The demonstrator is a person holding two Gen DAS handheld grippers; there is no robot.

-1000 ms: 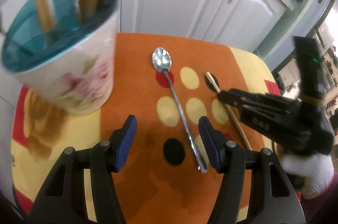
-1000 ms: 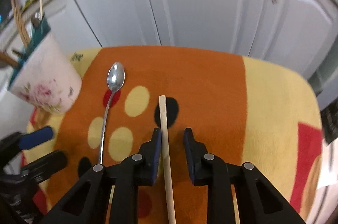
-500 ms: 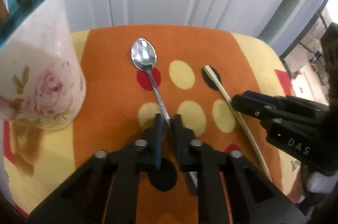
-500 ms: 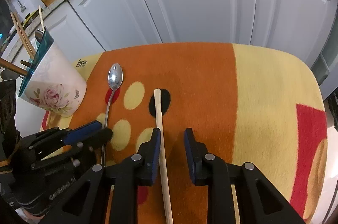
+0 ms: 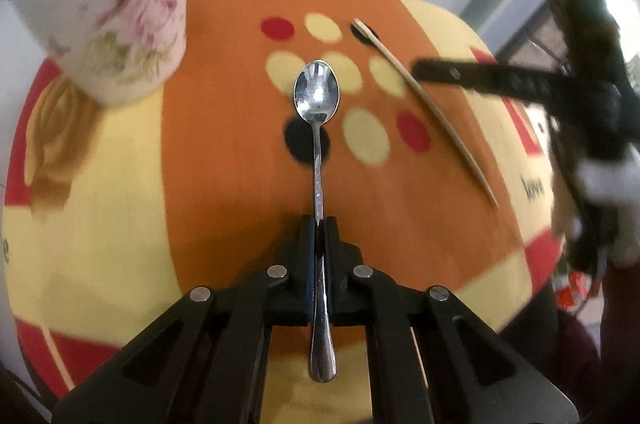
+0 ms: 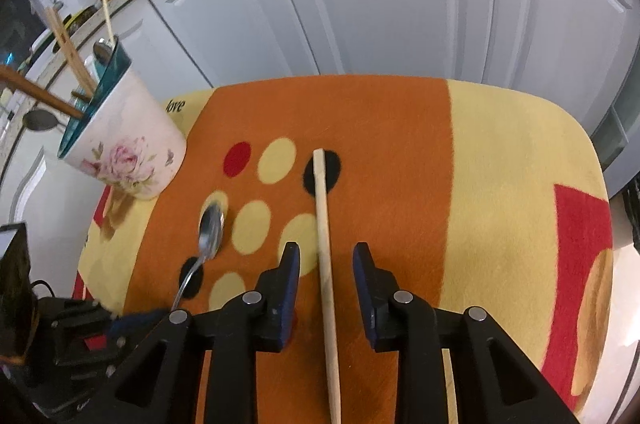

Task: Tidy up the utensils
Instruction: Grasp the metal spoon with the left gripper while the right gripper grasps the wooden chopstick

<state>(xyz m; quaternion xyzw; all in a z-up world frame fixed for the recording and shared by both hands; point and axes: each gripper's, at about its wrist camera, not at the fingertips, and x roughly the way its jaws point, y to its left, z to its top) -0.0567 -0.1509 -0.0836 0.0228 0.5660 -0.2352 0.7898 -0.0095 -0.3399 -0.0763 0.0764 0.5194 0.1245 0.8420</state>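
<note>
Left tongs [image 5: 319, 224] clenched on the handle of the spoon [image 5: 317, 96], its bowl raised over the spotted mat [image 5: 224, 128] on the counter. Right tongs [image 6: 326, 256] released, jaws opening, straddling the chopstick [image 6: 325, 244] without touching it. The floral cup [image 5: 116, 24], holding other utensils, stands near the spoon's left. Risk: the thin, smooth handle, gripped near its end, may pivot or slip during the lift to the cup. A second earlier the left tongs stood wide open and the spoon lay flat.

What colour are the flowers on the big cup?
Pink roses with green leaves on the white utensil cup, which has a teal inside. The right wrist view shows it sharpest.
</note>
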